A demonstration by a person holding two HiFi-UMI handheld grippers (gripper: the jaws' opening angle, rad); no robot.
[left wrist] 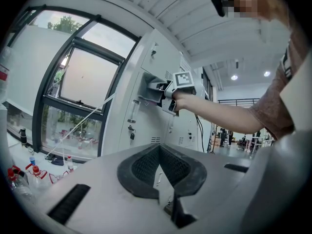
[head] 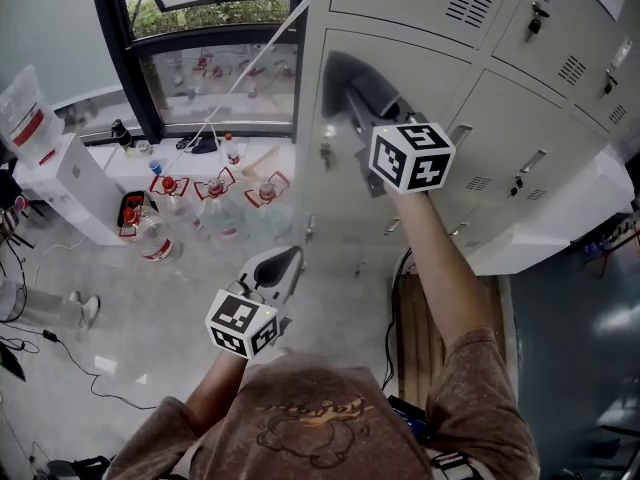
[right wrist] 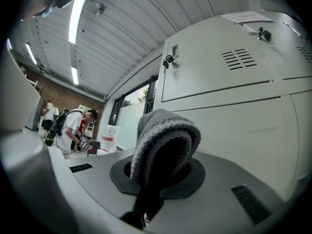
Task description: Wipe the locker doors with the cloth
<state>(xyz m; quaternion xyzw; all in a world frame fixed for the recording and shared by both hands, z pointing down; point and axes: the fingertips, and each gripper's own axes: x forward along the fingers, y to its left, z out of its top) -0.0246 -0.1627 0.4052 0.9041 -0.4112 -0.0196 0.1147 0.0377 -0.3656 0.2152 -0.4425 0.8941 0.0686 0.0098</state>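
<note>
A grey cloth (head: 345, 76) is pressed against a pale grey locker door (head: 432, 80), high on the door's left part. My right gripper (head: 366, 104) is shut on it, arm stretched out; in the right gripper view the cloth (right wrist: 165, 140) bulges folded from the jaws of the right gripper (right wrist: 158, 172), right before the door (right wrist: 243, 130). The left gripper (head: 285, 260) hangs lower, away from the lockers, shut with nothing in it. In the left gripper view its tips meet (left wrist: 158, 152), and the right gripper (left wrist: 163, 89) holds the cloth (left wrist: 148, 86) on the locker bank (left wrist: 141, 126).
A black-framed window (head: 215, 58) stands left of the lockers. Below it are a white ledge (head: 200, 163) with small bottles and several red-capped water jugs (head: 215, 203) on the floor. Keys hang in locks (head: 537, 16). A person with a backpack (right wrist: 68, 128) stands far off.
</note>
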